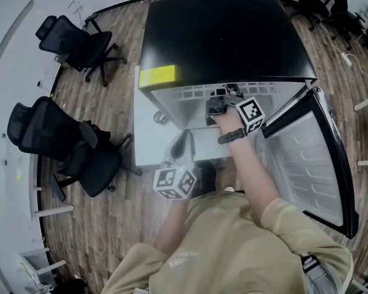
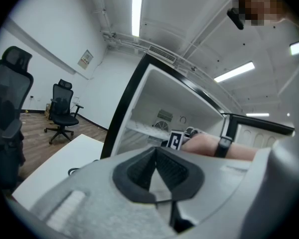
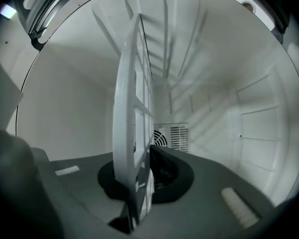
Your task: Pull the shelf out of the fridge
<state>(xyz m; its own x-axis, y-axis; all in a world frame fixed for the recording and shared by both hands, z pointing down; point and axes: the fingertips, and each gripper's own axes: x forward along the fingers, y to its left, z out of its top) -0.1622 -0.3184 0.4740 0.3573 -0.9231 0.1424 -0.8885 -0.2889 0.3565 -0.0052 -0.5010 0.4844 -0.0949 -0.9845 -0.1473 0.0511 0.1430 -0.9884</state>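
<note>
Inspection of the black-topped fridge [image 1: 221, 41]: it stands on a wood-plank floor [image 1: 126, 48] with its door [image 1: 313, 164] swung fully open to the right of the cabinet. A yellow label [image 1: 157, 75] sits at the front left corner of the fridge top. The white grid shelf [image 3: 134, 133] is still inside the fridge cavity, its front edge at the opening. The right gripper [image 3: 139, 183] reaches into the cavity and is clenched on that front edge; in the right gripper view the shelf runs edge-on between the two dark pads, which press on it from either side. A round fan grille [image 3: 162, 138] and a slotted vent are set in the rear wall of the fridge, behind the shelf. The person's right forearm, with a dark wristwatch [image 1: 231, 136], extends into the fridge opening. The left gripper [image 2: 157, 171] is held back in front of the fridge, outside the cavity, its jaws closed together with nothing between them. A white tabletop [image 1: 150, 133] adjoins the left side of the fridge, with a dark cable lying on it. Two black office chairs [image 1: 80, 41] [image 1: 61, 146] stand further left of the fridge, near a curved white wall. Strip lights [image 2: 137, 9] are mounted on the ceiling above the fridge.
</note>
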